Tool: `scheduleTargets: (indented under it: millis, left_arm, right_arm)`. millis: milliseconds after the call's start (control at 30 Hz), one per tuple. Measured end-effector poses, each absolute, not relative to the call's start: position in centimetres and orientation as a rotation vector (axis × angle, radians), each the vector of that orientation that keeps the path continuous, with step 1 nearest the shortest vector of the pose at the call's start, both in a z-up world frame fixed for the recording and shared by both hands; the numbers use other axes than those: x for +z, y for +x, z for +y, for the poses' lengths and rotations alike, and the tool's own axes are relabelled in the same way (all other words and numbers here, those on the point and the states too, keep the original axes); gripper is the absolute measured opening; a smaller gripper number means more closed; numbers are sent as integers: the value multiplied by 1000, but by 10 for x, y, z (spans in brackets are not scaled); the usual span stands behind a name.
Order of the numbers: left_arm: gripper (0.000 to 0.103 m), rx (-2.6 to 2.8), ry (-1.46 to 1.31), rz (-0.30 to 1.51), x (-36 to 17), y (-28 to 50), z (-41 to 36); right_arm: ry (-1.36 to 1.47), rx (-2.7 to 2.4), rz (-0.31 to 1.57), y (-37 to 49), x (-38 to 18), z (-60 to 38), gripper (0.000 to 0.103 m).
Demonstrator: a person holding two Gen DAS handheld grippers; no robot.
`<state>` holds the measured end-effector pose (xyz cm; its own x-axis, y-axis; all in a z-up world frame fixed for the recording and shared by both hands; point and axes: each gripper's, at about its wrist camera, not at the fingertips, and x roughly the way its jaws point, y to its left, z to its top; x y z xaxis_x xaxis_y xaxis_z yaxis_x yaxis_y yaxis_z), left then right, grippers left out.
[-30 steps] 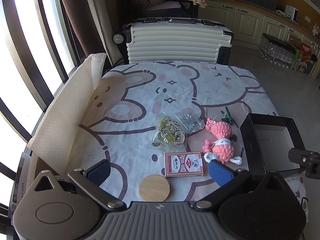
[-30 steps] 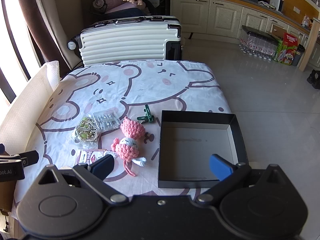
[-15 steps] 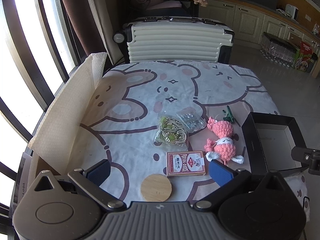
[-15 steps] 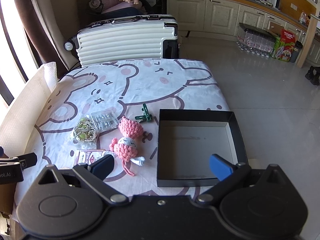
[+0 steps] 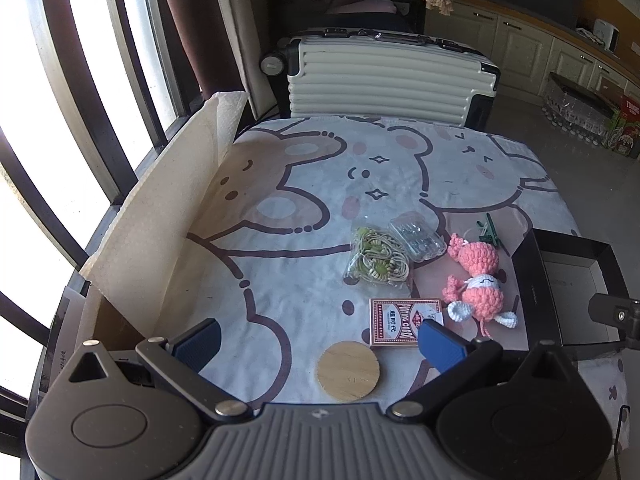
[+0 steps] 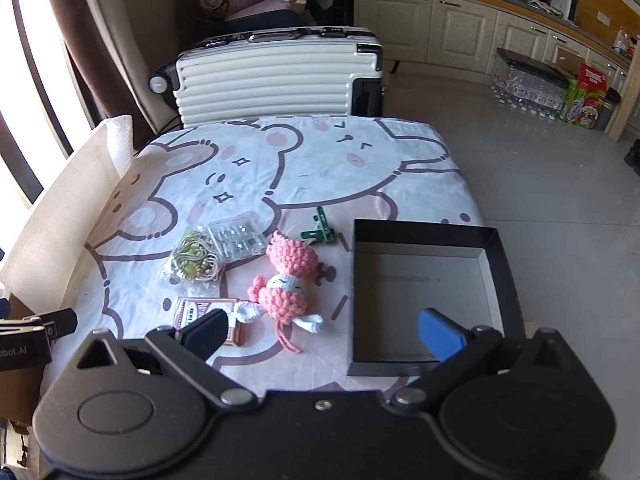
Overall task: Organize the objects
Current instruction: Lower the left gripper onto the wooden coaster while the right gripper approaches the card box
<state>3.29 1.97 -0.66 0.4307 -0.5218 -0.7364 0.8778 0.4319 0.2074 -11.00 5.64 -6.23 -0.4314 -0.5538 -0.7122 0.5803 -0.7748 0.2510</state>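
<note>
Left gripper (image 5: 319, 340), left wrist view: blue-padded fingers spread wide, holding nothing, above the near edge of the bear-print cloth-covered table (image 5: 304, 184). Between the fingers lies a round wooden coaster (image 5: 348, 371); just beyond it a red playing-card box (image 5: 400, 322). Further out: a clear bag of beige cord with green beads (image 5: 378, 264), touching a clear plastic case (image 5: 417, 236); a pink crocheted doll (image 5: 478, 280); a green plastic clip (image 5: 489, 231). An open black cardboard box (image 5: 532, 280) sits at right.

Right gripper (image 6: 322, 334), right wrist view: fingers likewise wide and empty, its right finger over the black box (image 6: 500, 256), which holds nothing. Doll (image 6: 288, 280), clip (image 6: 320, 232), card box (image 6: 200, 312), cord bag (image 6: 194, 262) and case (image 6: 238, 238) lie left of it. A white ribbed suitcase (image 6: 276, 76) stands beyond the table.
</note>
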Motion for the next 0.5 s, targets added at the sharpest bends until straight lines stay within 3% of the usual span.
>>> scheduleTargets:
  millis: [500]
  left_arm:
    - [103, -1128, 694, 560, -6, 49, 22]
  right_arm:
    - [1087, -2176, 45, -106, -58, 34, 103]
